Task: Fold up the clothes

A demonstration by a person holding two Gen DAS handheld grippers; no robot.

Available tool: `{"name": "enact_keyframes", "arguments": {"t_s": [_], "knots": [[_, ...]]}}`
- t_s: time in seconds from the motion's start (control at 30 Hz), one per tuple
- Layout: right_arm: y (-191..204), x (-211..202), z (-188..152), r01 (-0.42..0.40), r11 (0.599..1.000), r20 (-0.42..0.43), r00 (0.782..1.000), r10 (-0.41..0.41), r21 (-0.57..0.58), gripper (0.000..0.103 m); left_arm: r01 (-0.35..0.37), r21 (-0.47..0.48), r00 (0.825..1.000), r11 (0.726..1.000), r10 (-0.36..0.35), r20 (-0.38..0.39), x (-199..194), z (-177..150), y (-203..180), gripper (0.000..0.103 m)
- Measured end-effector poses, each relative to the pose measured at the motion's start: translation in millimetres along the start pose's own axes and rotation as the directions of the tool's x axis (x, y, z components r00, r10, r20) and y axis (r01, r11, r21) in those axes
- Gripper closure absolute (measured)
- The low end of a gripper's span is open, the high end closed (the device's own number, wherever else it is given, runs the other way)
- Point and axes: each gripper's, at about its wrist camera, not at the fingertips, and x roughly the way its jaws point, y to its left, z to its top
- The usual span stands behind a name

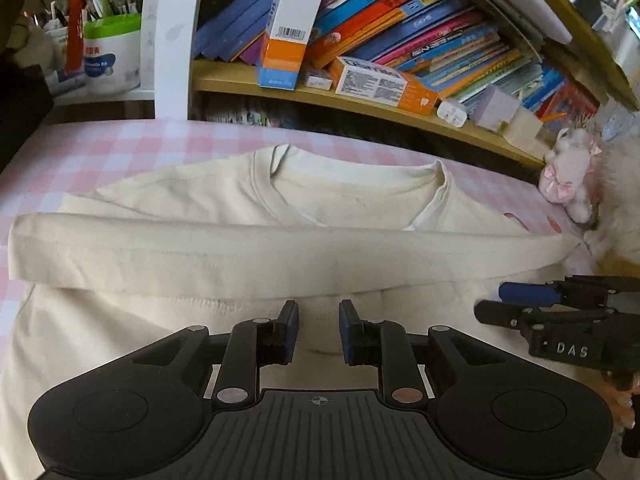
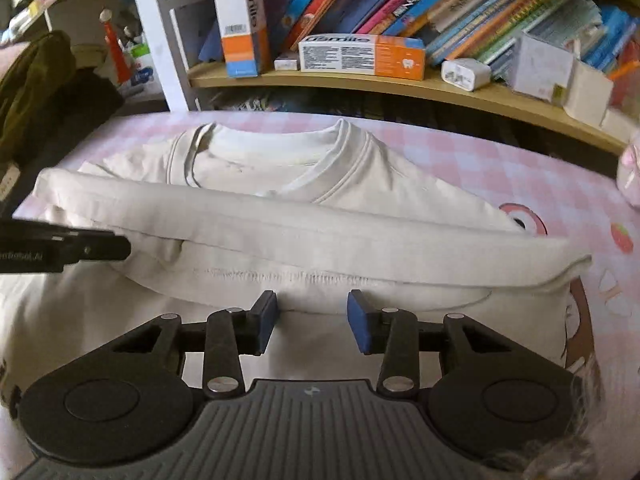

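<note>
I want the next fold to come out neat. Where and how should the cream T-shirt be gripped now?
Judging by its pose, grip the cream T-shirt at the two ends of the folded band lying across it. Come in from the near side, left gripper at the left end and right gripper at the right. Both stand open and empty over the cloth.

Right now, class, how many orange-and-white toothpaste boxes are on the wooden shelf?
2: one box stands upright at the left; another box lies flat just right of it. Books may hide more.
</note>
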Motion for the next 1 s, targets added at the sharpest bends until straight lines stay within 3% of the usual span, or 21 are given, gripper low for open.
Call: {"name": "enact_keyframes", "arguments": {"t_s": [0.13, 0.17, 0.2, 0.27, 0.3, 0.37, 0.43, 0.5, 0.6, 0.7, 0.83, 0.93, 1.0], "knots": [[-9.8, 20.1, 27.4, 0.011, 0.999, 0.003, 1.000, -0.010, -0.034, 0.065, -0.073, 0.057, 0.997, 0.996, 0.074, -0.017, 21.6, 38.9, 9.1, 0.081], [-15.5, 29.3, 42.0, 0.032, 0.999, 0.020, 0.999, -0.031, -0.034, 0.066, -0.124, 0.042, 0.992, 0.991, 0.125, -0.001, 24.9, 54.9, 18.7, 0.081], [-21.3, 38.5, 56.7, 0.054, 0.998, 0.036, 0.998, -0.052, -0.035, 0.066, -0.178, 0.005, 0.984, 0.984, 0.177, 0.022, 25.2, 72.2, 30.5, 0.081], [-41.2, 47.9, 90.7, 0.165, 0.986, 0.112, 0.980, -0.166, 0.023, 0.066, -0.216, -0.120, 0.969, 0.969, 0.228, 0.096, 9.4, 95.8, 53.7, 0.081], [-53.7, 44.7, 103.1, 0.195, 0.978, 0.138, 0.969, -0.203, 0.067, 0.066, -0.197, -0.157, 0.967, 0.968, 0.219, 0.132, -1.7, 100.5, 60.2, 0.081], [-75.7, 29.0, 118.4, 0.209, 0.968, 0.184, 0.955, -0.232, 0.138, 0.066, -0.099, -0.124, 0.973, 0.987, 0.122, 0.195, -27.1, 95.1, 61.9, 0.081], [-82.1, 4.9, 111.1, 0.163, 0.977, 0.224, 0.956, -0.190, 0.134, 0.065, -0.042, -0.022, 0.985, 0.999, 0.045, 0.168, -44.3, 76.5, 52.1, 0.081], [-84.9, -16.8, 87.5, 0.096, 0.993, 0.220, 0.969, -0.109, 0.071, 0.064, -0.020, 0.049, 0.995, 0.999, 0.016, 0.094, -51.1, 54.1, 43.3, 0.081], [-72.5, -31.5, 42.0, 0.058, 0.995, 0.159, 0.986, -0.046, -0.076, 0.063, -0.064, 0.101, 0.998, 0.993, 0.065, -0.008, -52.8, 20.5, 40.9, 0.082], [-58.7, -31.7, 7.1, 0.074, 0.982, 0.075, 0.995, -0.062, -0.174, 0.064, -0.073, 0.058, 0.994, 0.996, 0.077, -0.078, -46.6, 6.5, 47.9, 0.083], [-60.2, -17.4, -6.0, 0.058, 0.990, -0.009, 0.998, -0.060, -0.130, 0.065, -0.062, 0.012, 0.988, 0.998, 0.063, -0.139, -27.1, 9.3, 57.8, 0.083], [-63.3, -9.4, -4.2, 0.037, 0.997, -0.039, 0.998, -0.039, -0.067, 0.065, -0.067, -0.092, 0.987, 0.994, 0.053, -0.150, -10.4, 31.8, 73.6, 0.086], [-62.8, -9.4, -3.8, 0.038, 0.998, -0.045, 0.998, -0.041, -0.054, 0.063, -0.122, -0.115, 0.985, 0.986, 0.106, -0.139, 1.1, 51.7, 80.7, 0.086]]}}
